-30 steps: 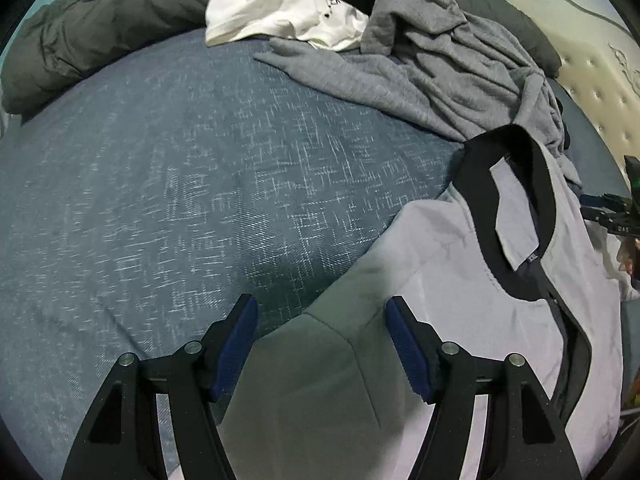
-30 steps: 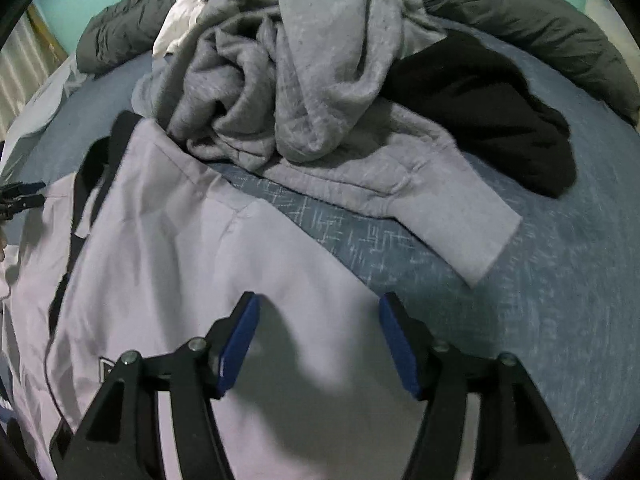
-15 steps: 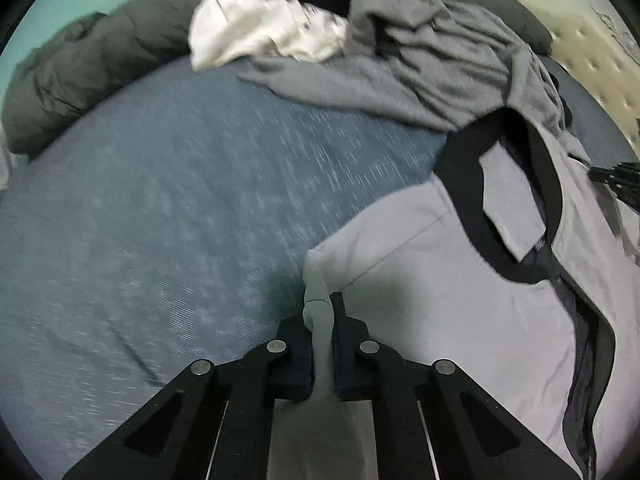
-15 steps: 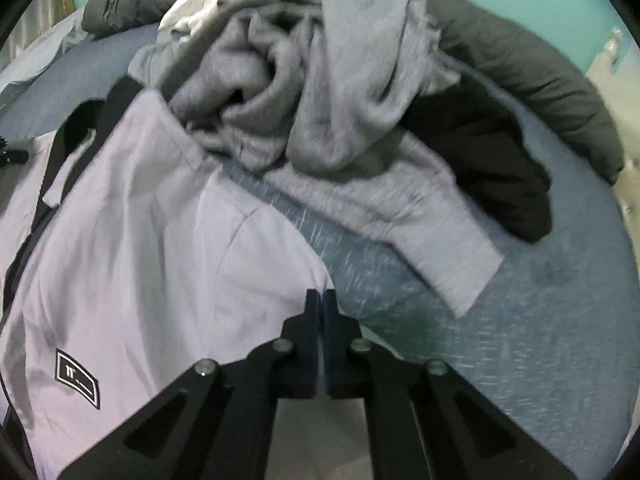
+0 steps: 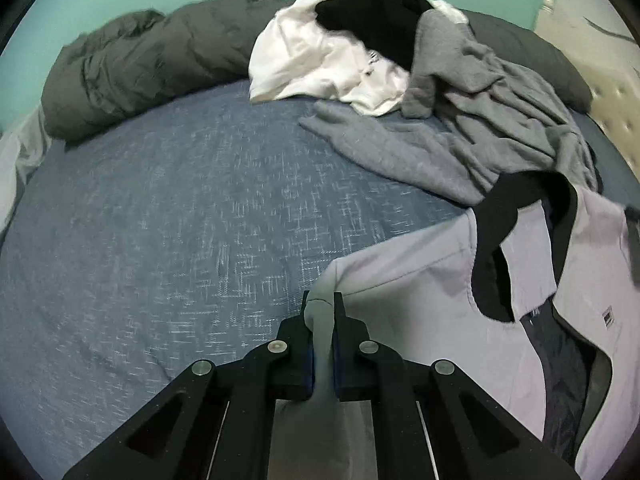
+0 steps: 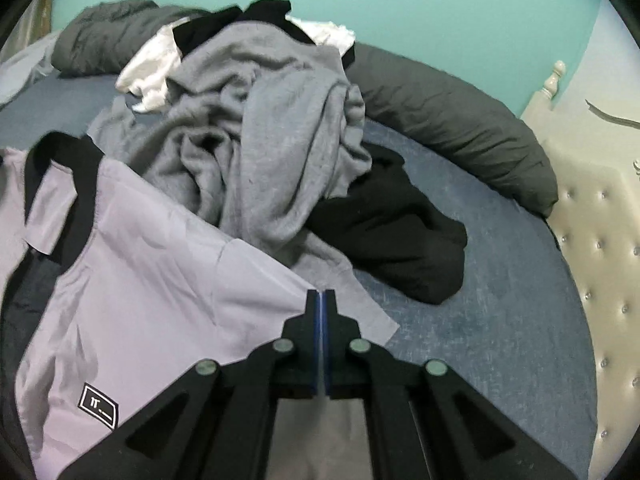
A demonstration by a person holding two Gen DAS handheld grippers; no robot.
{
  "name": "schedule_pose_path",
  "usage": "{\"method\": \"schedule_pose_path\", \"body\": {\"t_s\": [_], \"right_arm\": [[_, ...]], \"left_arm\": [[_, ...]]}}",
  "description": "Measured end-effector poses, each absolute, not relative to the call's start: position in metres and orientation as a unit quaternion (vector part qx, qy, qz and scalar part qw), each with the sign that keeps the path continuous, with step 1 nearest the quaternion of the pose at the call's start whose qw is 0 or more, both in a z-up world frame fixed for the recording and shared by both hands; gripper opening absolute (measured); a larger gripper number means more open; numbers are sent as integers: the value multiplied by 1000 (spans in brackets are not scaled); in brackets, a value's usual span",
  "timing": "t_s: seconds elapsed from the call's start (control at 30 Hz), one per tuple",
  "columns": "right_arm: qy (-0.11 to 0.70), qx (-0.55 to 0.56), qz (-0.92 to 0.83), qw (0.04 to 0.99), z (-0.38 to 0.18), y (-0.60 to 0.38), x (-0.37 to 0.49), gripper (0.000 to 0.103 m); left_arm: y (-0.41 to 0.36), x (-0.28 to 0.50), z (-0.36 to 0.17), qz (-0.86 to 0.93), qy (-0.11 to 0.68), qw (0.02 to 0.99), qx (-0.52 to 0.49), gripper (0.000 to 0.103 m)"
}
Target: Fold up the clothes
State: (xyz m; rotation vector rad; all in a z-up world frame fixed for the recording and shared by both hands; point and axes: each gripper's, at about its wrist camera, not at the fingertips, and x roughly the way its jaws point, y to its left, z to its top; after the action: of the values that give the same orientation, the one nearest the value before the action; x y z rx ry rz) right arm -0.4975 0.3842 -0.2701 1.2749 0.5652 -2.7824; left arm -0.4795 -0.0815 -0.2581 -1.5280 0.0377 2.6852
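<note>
A pale lilac jacket with a black collar (image 5: 436, 280) (image 6: 160, 280) lies open on the blue bedsheet (image 5: 160, 220). My left gripper (image 5: 322, 300) is shut on a bunched fold of the jacket's shoulder, lifted a little off the sheet. In the right wrist view my right gripper (image 6: 321, 298) is shut on the jacket's other shoulder edge, with only thin cloth between the pads. A small black label (image 6: 98, 402) shows on the jacket's front at lower left.
A heap of clothes sits behind the jacket: a grey sweatshirt (image 6: 264, 132) (image 5: 480, 120), a white top (image 5: 320, 64) and a black garment (image 6: 392, 228). A dark grey duvet (image 5: 140, 68) (image 6: 460, 120) lines the far edge. A tufted cream headboard (image 6: 600, 260) stands at right.
Both grippers went from open over the jacket to shut on its shoulder cloth. Both have since risen and tilted up, lifting the fabric, so more of the wall and heap shows.
</note>
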Motion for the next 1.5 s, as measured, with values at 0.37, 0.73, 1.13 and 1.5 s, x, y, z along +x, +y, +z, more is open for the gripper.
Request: {"method": "schedule_pose_path", "body": {"t_s": [0.37, 0.73, 1.13, 1.5], "right_arm": [[98, 393, -914, -25, -264, 387, -478, 16], [29, 462, -869, 176, -262, 288, -395, 54], [190, 498, -834, 145, -310, 219, -380, 21], [3, 439, -879, 184, -272, 258, -373, 4]], "left_arm": [[-72, -442, -232, 891, -10, 12, -453, 56], [-34, -292, -229, 892, -45, 60, -445, 58], [-34, -211, -292, 896, -95, 74, -427, 58], [-44, -204, -297, 902, -121, 93, -404, 59]]}}
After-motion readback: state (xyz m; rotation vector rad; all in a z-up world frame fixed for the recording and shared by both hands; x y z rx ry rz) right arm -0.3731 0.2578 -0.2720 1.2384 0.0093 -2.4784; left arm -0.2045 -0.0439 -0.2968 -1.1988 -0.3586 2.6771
